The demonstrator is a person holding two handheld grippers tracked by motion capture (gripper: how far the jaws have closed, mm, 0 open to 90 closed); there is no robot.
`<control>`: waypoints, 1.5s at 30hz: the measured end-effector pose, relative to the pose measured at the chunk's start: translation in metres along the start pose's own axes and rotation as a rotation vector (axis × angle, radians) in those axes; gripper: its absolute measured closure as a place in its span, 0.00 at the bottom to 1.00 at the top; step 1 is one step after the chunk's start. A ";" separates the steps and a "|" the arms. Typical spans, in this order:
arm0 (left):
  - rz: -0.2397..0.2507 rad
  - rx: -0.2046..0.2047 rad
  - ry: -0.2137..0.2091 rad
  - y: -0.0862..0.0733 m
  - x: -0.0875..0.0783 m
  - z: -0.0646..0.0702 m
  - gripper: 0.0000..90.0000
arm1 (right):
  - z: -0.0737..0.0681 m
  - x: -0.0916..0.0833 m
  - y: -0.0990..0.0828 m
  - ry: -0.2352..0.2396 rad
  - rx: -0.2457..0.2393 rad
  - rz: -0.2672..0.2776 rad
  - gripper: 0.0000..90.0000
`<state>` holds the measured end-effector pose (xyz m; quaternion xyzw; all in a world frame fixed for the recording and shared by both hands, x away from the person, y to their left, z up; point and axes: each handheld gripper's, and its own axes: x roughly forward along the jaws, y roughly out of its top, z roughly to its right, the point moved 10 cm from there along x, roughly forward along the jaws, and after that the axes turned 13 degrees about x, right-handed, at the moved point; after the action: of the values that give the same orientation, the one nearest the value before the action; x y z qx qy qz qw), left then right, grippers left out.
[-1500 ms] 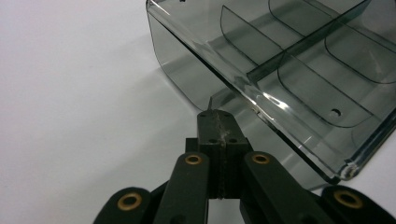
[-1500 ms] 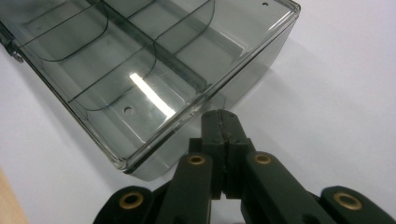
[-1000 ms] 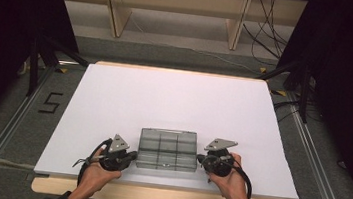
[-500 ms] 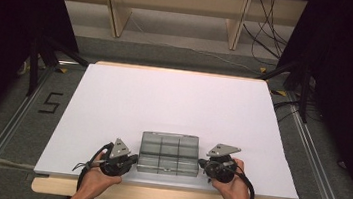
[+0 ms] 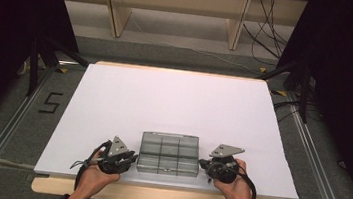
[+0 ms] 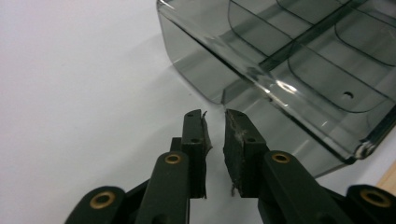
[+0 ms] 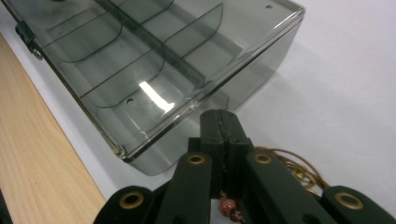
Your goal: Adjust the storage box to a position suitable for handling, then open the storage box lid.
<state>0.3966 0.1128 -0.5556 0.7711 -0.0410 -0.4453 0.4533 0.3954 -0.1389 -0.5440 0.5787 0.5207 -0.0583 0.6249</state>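
Two grippers: one on each side of a smoky clear box, at the near edge of the table.
Table (image 5: 174,99): white top with a bare wooden strip along its near edge.
Box (image 5: 169,153): translucent grey plastic, lid closed, dividers forming compartments visible through it; it lies flat near the table's near edge, midway between the two grippers.
Left gripper (image 5: 130,160): held in the person's left hand (image 5: 95,178), just left of the box's near left corner; jaws parted by a narrow gap with nothing between them, tips close to the box wall.
Right gripper (image 5: 202,162): held in the right hand (image 5: 234,189), just right of the box; jaws pressed together, tips at the box's side wall.
Beads (image 7: 229,207): small reddish ones beneath the right jaws, with thin brown cord beside them.
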 end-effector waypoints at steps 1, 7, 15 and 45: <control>0.015 -0.022 0.009 0.000 0.000 -0.001 0.85 | 0.000 0.000 0.000 0.000 0.000 0.000 1.00; 0.032 -0.072 0.001 -0.007 -0.016 -0.006 0.76 | 0.002 -0.019 0.004 0.011 -0.020 0.072 1.00; 0.068 -0.094 -0.055 -0.007 -0.034 0.009 0.54 | -0.004 -0.029 -0.009 0.047 -0.017 0.080 1.00; 0.111 -0.114 -0.113 -0.009 -0.035 0.031 0.26 | -0.025 -0.025 -0.021 0.112 -0.073 0.067 1.00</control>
<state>0.3505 0.1142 -0.5458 0.7141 -0.0839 -0.4640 0.5174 0.3553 -0.1391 -0.5348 0.5749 0.5372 0.0141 0.6170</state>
